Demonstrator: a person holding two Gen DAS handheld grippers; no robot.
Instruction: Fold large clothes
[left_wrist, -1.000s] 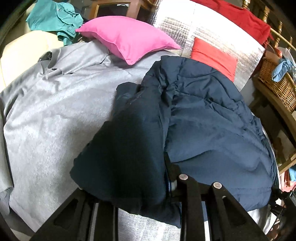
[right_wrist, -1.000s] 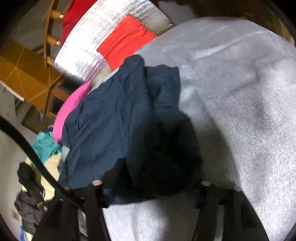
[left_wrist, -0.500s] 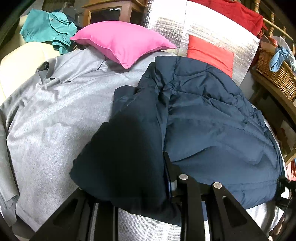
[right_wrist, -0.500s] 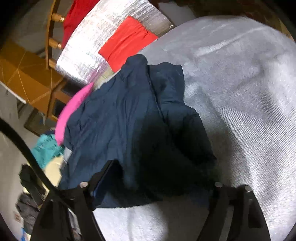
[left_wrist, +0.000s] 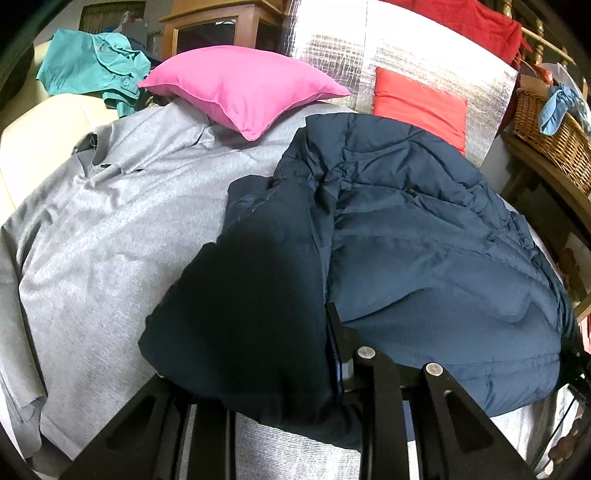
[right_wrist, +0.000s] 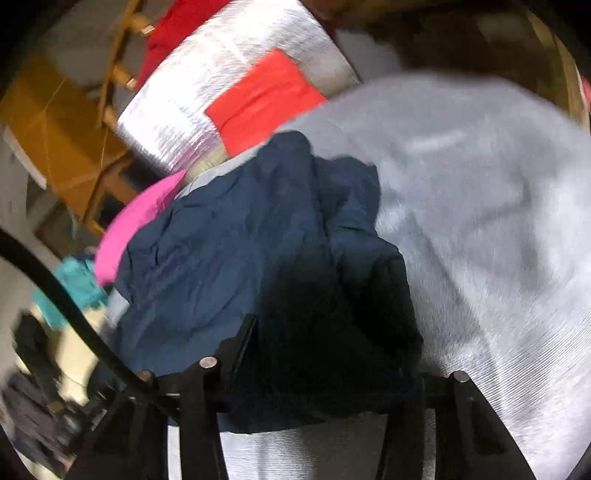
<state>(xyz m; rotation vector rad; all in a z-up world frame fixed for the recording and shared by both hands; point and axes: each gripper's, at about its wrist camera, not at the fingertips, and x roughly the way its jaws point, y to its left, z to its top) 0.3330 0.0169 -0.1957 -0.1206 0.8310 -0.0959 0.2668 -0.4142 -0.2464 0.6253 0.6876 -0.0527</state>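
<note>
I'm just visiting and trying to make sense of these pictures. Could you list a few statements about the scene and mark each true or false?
1. The navy jacket lies partly on a grey garment. True.
2. The pink pillow sits inside the wicker basket. False: it rests at the grey garment's far end.
3. The left tool has jacket fabric draped over it. True.
4. The jacket is folded into a neat square. False: it lies rumpled.
</note>
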